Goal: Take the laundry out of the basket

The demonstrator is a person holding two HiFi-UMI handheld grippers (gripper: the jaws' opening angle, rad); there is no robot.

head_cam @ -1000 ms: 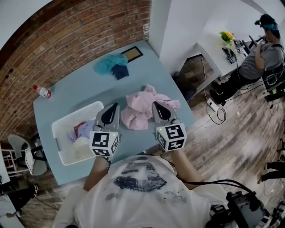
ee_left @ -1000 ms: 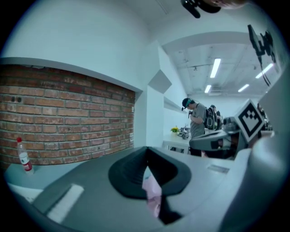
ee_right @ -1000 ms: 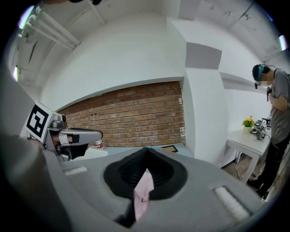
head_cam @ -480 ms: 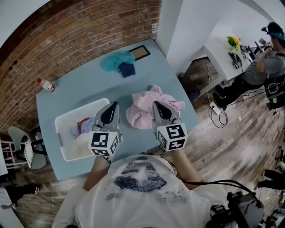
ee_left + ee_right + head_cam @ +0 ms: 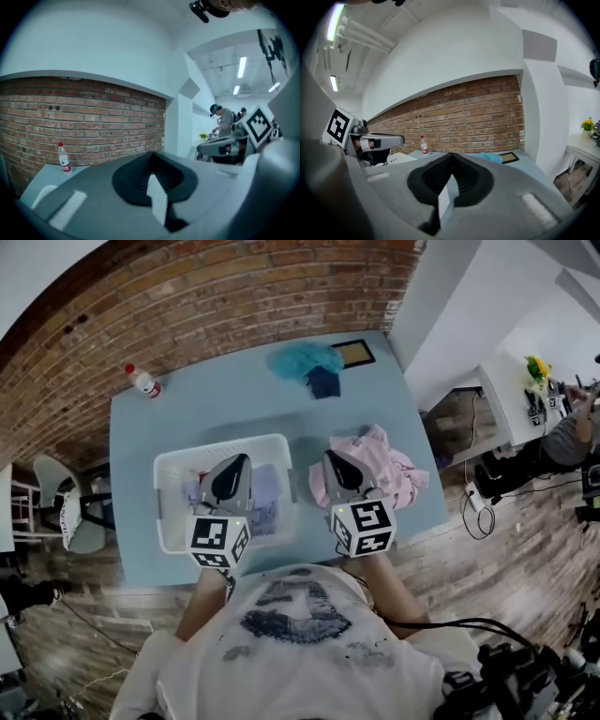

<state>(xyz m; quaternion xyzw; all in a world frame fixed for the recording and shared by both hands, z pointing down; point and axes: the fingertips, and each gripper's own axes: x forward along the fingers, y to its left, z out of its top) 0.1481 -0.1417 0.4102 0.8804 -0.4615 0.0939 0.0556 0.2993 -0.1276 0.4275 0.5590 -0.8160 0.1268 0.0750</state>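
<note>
A white laundry basket stands on the light-blue table with pale lavender and white laundry inside. My left gripper hovers over the basket's middle, jaws shut and empty. In the left gripper view its jaws meet with nothing between them. To the basket's right lies a pink pile of clothes. My right gripper hangs over that pile's left edge, shut and empty; the right gripper view shows its jaws closed together.
A teal cloth and a dark blue one lie at the table's far side beside a framed picture. A bottle stands at the far left corner. Beyond runs a brick wall. A person sits at a desk to the right.
Both grippers have swung to the left across the table. The left one went from the gap beside the basket to above it; the right one went from the pink pile's right side to its left edge.
</note>
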